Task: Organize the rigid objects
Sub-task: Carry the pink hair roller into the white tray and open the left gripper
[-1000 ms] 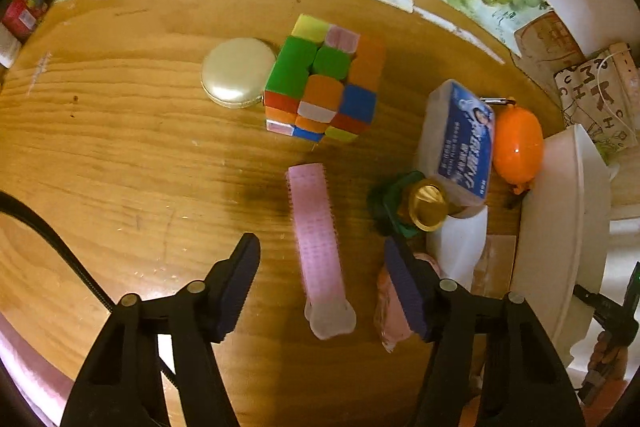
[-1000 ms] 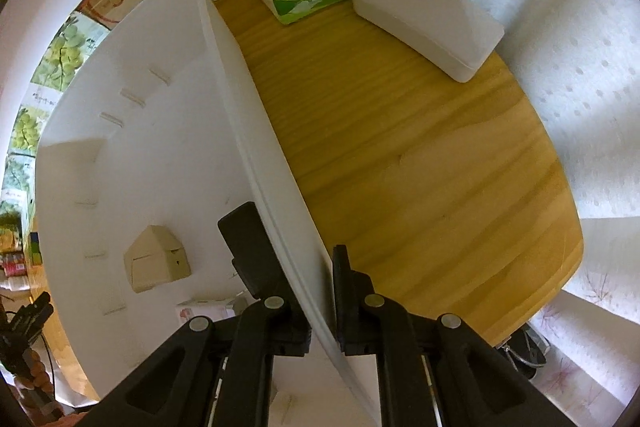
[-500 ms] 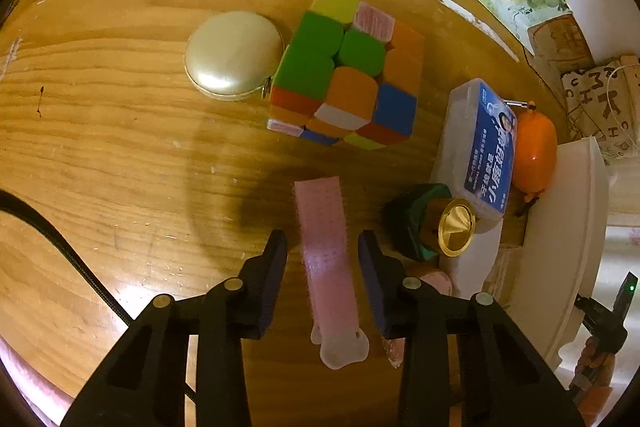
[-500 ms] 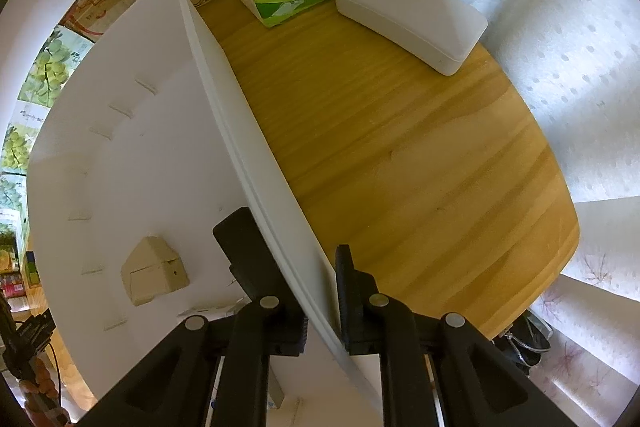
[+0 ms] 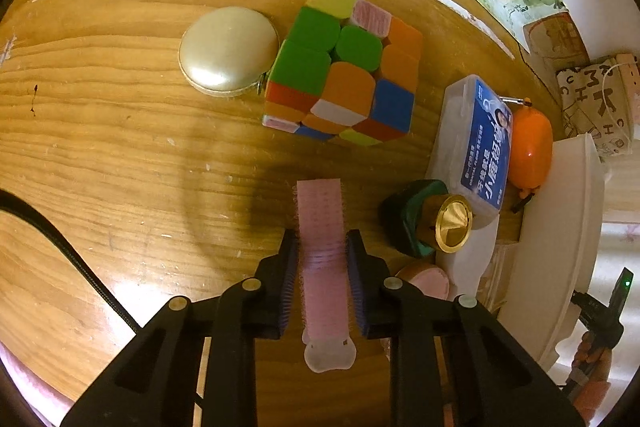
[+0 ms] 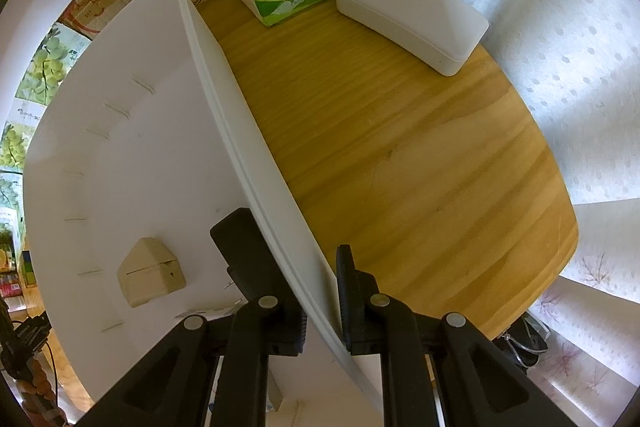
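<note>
Change since earlier frame: left gripper (image 5: 322,247) has come down over the pink roller (image 5: 322,227), and its jaws have just been closing, from wide apart to pressed against both sides of the roller.
Left jaws: closed on the roller at mid-length; the roller's clear end cap sticks out at 6 o'clock, its far end points to 12 o'clock.
Roller position: lying on the wooden surface (image 5: 120,167), with the cube (image 5: 344,67) at its 12 o'clock and the gold-capped bottle (image 5: 432,223) at its 3 o'clock, near but apart.
Right gripper (image 6: 316,259): jaws nearly shut, clamped on the wall of the white bin (image 6: 224,99), one jaw inside and one outside.
Bin contents: one small beige box (image 6: 150,277) on the floor, at 9 o'clock of the right jaws.
Other items: round gold case (image 5: 228,55) touching the cube at its 9 o'clock; blue-labelled box (image 5: 476,139) and orange pod (image 5: 530,147) at the cube's 4 o'clock.
Step in hand: grasp of the roller, judged complete; lift not yet begun.
Next move: lift straight up to clear the bottle, carry toward 3 o'clock to the bin, release inside while the right gripper steadies the wall.
</note>
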{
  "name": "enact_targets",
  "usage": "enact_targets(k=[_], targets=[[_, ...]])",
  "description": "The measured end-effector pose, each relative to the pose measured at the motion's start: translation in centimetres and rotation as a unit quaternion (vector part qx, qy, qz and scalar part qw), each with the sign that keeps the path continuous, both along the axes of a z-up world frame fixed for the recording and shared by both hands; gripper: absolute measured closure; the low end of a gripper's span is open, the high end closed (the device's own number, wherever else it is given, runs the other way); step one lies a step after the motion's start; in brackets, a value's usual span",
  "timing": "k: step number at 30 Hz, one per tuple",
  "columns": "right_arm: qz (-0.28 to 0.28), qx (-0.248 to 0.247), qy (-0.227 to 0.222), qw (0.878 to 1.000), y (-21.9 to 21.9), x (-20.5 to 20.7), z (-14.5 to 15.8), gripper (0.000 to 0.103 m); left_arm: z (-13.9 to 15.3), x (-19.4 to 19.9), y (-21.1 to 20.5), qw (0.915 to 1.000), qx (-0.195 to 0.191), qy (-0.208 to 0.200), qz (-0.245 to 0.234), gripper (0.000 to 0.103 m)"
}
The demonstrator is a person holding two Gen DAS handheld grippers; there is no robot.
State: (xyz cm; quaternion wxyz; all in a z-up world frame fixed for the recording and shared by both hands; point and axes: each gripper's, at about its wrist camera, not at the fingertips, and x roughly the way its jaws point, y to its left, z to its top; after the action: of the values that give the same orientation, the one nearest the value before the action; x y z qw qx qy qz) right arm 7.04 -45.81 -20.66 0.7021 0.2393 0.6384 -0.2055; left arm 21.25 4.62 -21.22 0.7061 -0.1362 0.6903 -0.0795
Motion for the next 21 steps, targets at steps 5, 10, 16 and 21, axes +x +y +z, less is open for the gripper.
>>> enact_targets(k=[5, 10, 16, 21], targets=[[0.002, 0.001, -0.001, 1.000, 0.2, -0.1, -0.2, 0.090, 0.2, -1.0, -0.1, 1.0000, 0.009, 0.000, 0.001, 0.078], [0.009, 0.000, 0.003, 1.000, 0.3, 0.1, -0.7, 0.090, 0.8, -2.1, -0.1, 0.9998, 0.017, -0.008, 0.003, 0.078], [0.022, 0.002, 0.003, 1.000, 0.5, 0.2, -1.1, 0.091, 2.3, -4.0, -0.1, 0.9994, 0.025, -0.021, 0.008, 0.078], [0.041, -0.001, 0.006, 0.999, 0.8, 0.5, -1.2, 0.092, 3.6, -5.3, -1.3, 0.9990, 0.028, -0.032, 0.011, 0.078]])
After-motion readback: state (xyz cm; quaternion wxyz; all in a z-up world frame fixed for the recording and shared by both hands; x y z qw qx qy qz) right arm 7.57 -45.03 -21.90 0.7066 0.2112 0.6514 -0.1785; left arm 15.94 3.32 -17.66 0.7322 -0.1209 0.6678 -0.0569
